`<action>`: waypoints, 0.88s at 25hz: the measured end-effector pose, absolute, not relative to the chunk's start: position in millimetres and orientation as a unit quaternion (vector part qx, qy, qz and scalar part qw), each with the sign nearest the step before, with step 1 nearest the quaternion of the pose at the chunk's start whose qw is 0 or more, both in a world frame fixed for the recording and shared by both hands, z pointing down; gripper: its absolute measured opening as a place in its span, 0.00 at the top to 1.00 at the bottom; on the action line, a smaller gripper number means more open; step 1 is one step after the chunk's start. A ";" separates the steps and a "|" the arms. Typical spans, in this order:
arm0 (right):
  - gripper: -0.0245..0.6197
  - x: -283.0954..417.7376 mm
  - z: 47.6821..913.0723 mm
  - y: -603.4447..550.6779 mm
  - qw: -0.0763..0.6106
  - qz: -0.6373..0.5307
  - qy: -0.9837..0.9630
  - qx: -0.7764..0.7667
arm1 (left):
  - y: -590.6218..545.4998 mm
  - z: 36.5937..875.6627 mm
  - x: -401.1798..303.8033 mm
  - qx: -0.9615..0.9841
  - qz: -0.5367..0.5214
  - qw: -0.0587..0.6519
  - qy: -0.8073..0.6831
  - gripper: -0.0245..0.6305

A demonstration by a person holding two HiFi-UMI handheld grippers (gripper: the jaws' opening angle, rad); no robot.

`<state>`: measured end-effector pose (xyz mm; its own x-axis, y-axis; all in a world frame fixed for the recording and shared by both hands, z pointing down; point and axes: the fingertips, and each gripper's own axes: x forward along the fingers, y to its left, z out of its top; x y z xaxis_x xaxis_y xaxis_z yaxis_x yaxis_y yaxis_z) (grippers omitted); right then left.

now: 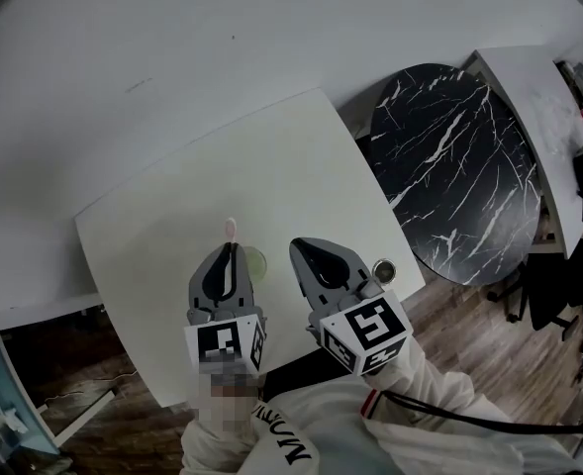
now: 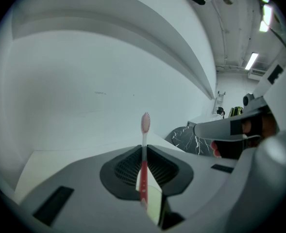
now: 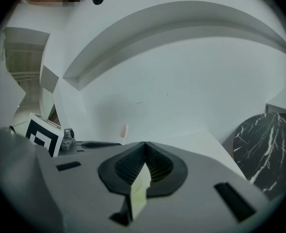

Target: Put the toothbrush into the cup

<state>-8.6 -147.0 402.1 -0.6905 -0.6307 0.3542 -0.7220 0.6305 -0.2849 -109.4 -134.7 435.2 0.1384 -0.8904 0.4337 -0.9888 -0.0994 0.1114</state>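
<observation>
A red-and-white toothbrush (image 2: pixel 143 171) stands upright between the jaws of my left gripper (image 2: pixel 143 148), which is shut on its handle. The pink bristle head (image 2: pixel 145 122) sticks out above the jaw tips. In the head view the brush head (image 1: pixel 231 228) pokes out ahead of the left gripper (image 1: pixel 230 251). A pale green cup (image 1: pixel 257 262) stands on the white table (image 1: pixel 172 226), just right of that gripper and partly hidden by it. My right gripper (image 1: pixel 303 247) hovers beside the cup, jaw tips together with nothing between them (image 3: pixel 145 144).
A round black marble table (image 1: pixel 459 166) stands close on the right of the white table. A white wall runs along the back. The table's near edge (image 1: pixel 152 384) and the wooden floor (image 1: pixel 469 334) lie below my arms. Cluttered desks are at far right.
</observation>
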 end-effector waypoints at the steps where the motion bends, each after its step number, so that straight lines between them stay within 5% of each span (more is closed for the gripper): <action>1: 0.95 -8.3 405.9 -146.4 0.114 0.209 -0.895 0.378 | -135.8 437.8 -108.2 0.731 0.128 0.191 -0.643 0.90; 22: 0.95 -14.8 432.3 -145.7 0.141 0.217 -0.888 0.379 | -145.5 442.5 -103.9 0.741 0.078 0.178 -0.643 0.90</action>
